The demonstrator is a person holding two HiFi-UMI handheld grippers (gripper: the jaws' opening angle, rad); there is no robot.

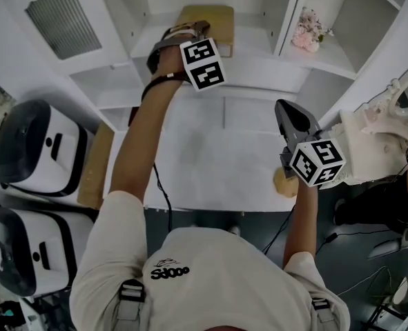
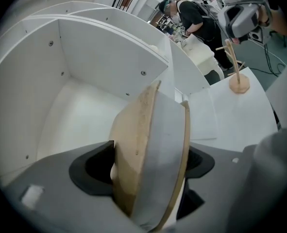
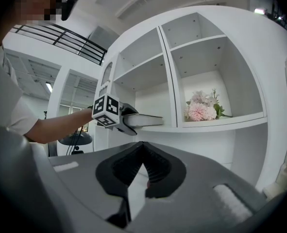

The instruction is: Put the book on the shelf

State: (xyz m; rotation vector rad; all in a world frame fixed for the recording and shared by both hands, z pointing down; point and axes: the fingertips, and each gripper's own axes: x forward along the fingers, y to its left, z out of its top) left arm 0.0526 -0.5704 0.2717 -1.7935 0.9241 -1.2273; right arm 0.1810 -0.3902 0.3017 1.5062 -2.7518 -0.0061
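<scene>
A tan-covered book (image 1: 207, 19) lies flat in a compartment of the white shelf (image 1: 259, 67), seen edge-on in the right gripper view (image 3: 145, 120). My left gripper (image 1: 190, 29) reaches in around the book's near end. In the left gripper view the book (image 2: 153, 149) stands between the wide-set jaws, with thin gaps showing beside both pads, so the gripper (image 2: 150, 161) is open. My right gripper (image 1: 283, 105) hovers over the white table's right side, shut and empty, its tips together (image 3: 143, 147).
Pink flowers (image 1: 307, 32) sit in the compartment to the right of the book. A white table (image 1: 210, 164) stands below the shelf, with a small wooden stand (image 1: 285, 183) at its front right. Two white machines (image 1: 38, 150) stand at the left. Another person (image 2: 196, 18) is behind.
</scene>
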